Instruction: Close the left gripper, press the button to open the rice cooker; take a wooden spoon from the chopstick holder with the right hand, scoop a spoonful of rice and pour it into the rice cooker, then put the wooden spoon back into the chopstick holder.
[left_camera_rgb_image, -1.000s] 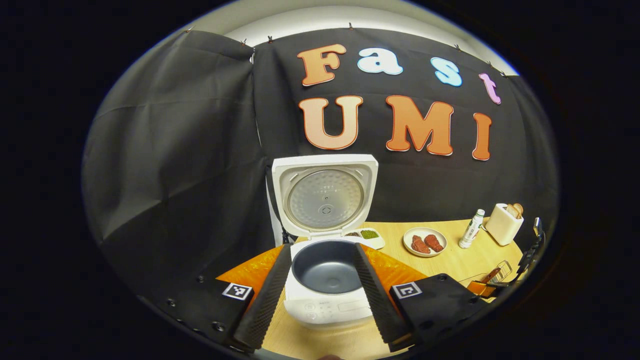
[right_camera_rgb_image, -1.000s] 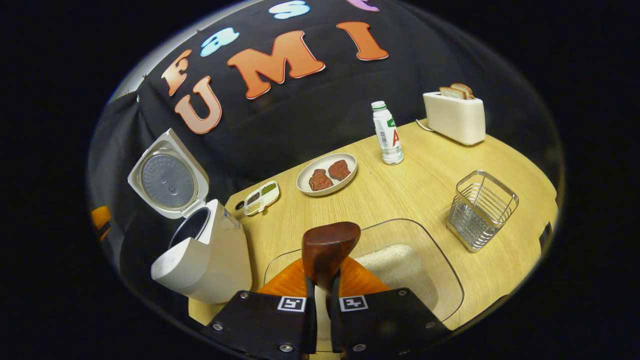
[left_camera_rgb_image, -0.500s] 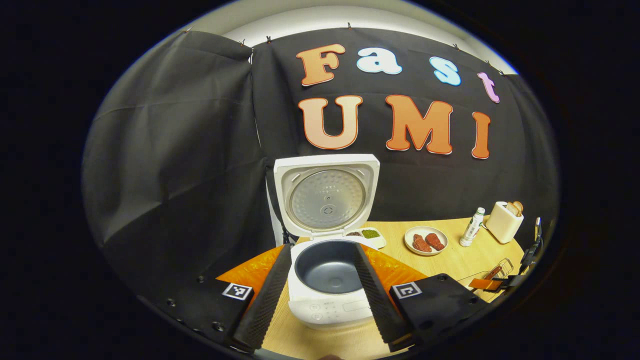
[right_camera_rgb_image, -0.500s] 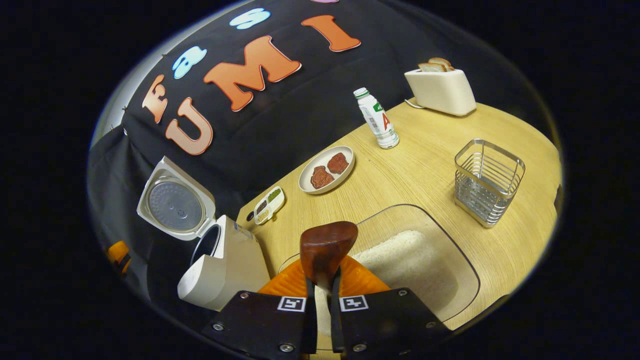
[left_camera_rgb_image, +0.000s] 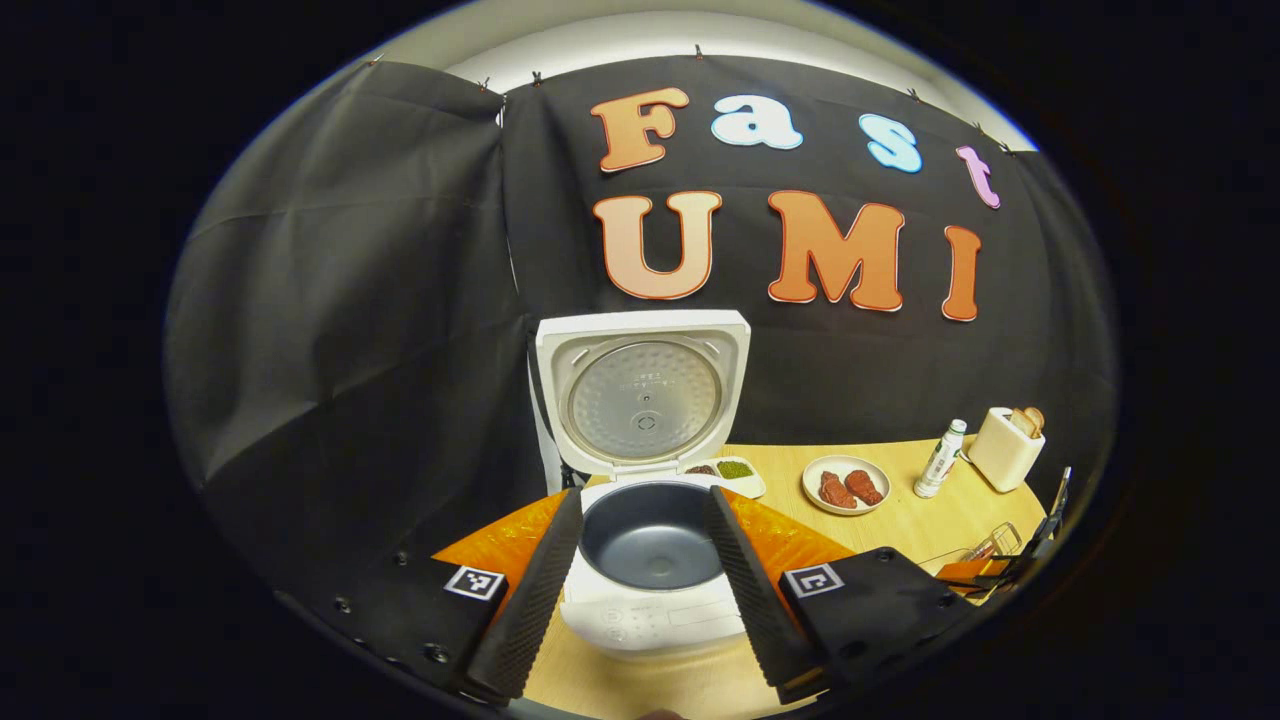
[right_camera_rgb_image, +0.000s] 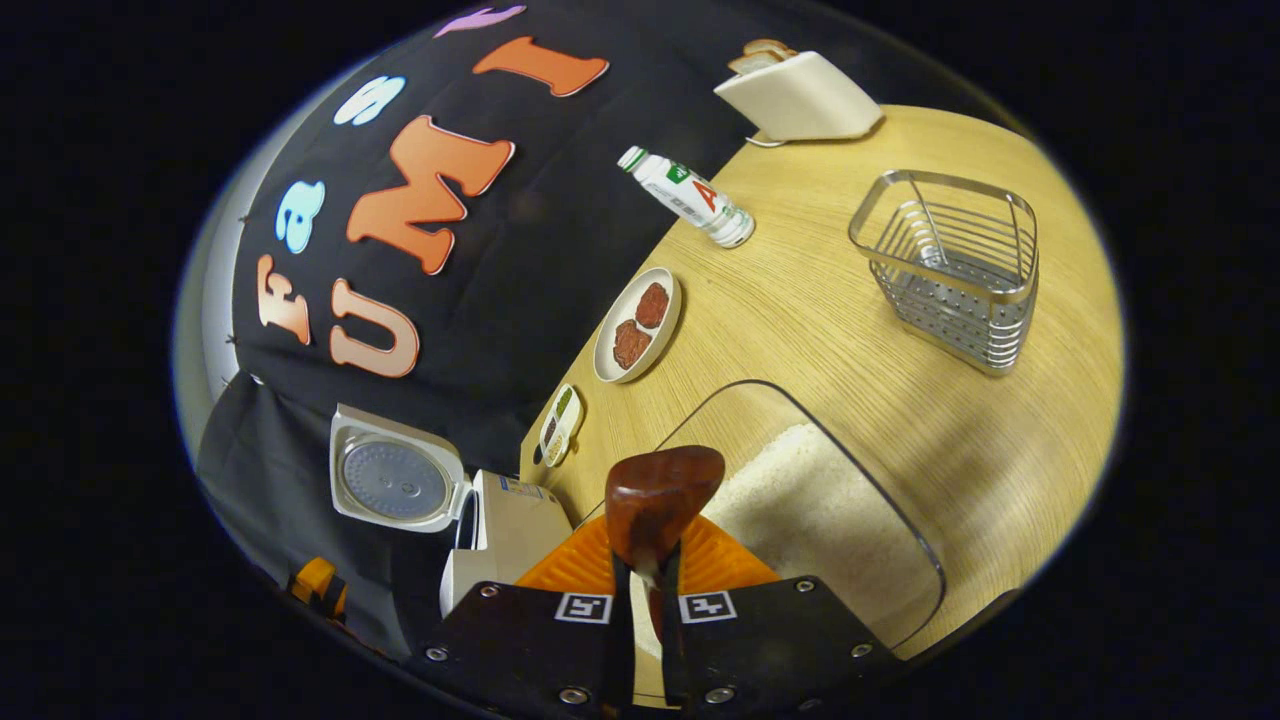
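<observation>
1. Two fingers of the right gripper (right_camera_rgb_image: 640, 590) are seen pressed narrow on the handle of the wooden spoon (right_camera_rgb_image: 655, 495), whose bowl stands up just ahead of the fingers, tilted over the near end of the clear rice tray (right_camera_rgb_image: 900, 530).
2. No rice can be made out on the spoon's bowl; whether a scoop has been taken cannot be told, and the scooping step is judged to be in hand.
3. White rice (right_camera_rgb_image: 810, 500) is seen lying in the tray, just beyond and to the right of the spoon's bowl.
4. Left of the right fingers, the rice cooker (right_camera_rgb_image: 505, 530) is seen with its lid (right_camera_rgb_image: 395, 482) raised; the button press is therefore judged done.
5. Far ahead and to the right of those fingers, the wire chopstick holder (right_camera_rgb_image: 950, 270) is seen standing on the counter (right_camera_rgb_image: 850, 330), well apart from the spoon; the return of the spoon is left to do.
6. The left gripper (left_camera_rgb_image: 640, 590) is seen held with its fingers wide, gripping nothing.
7. Between and just beyond the left fingers, the cooker's dark inner pot (left_camera_rgb_image: 650, 535) is seen with no rice in it, so the pouring is judged not yet done.
</observation>
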